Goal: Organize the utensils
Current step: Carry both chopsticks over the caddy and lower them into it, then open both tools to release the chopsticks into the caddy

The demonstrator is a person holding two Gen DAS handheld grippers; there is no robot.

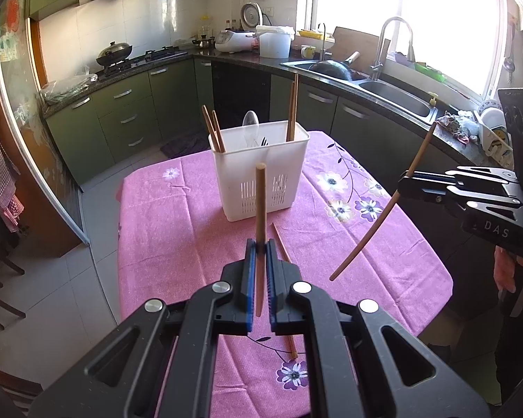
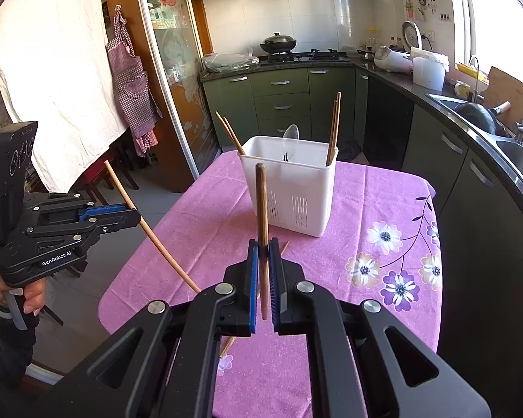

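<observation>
While both grippers hang above the pink cloth (image 1: 177, 216), each is clamped tight on one wooden chopstick. The left gripper (image 1: 260, 244) pinches its chopstick (image 1: 260, 202) between the blue pads (image 1: 250, 271), the stick standing nearly upright with its top end in front of the white holder (image 1: 261, 177). From the right wrist view, the left gripper (image 2: 136, 214) shows at the left edge, with a hand (image 2: 31, 296) on its handle. The right gripper (image 2: 263, 244) grips its own chopstick (image 2: 261, 205) the same way, pads closed on the shaft, the stick upright before the holder (image 2: 289, 188). From the left wrist view, the right gripper (image 1: 402, 183) enters from the right, its stick (image 1: 376, 226) slanting through the closed tips. The holder stands on the cloth toward the table's far end, well ahead of both grippers. Inside it lean two chopsticks at the left (image 1: 212, 132), two at the right (image 1: 292, 111), a clear spoon (image 1: 251, 125) and dark fork tines (image 1: 264, 141) between them. One more chopstick (image 1: 282, 247) lies flat on the cloth just beyond the left gripper, partly hidden under its fingers. Behind the table run green cabinets (image 1: 129, 115), a sink (image 1: 394, 97) and a stove with a wok (image 1: 115, 52).
</observation>
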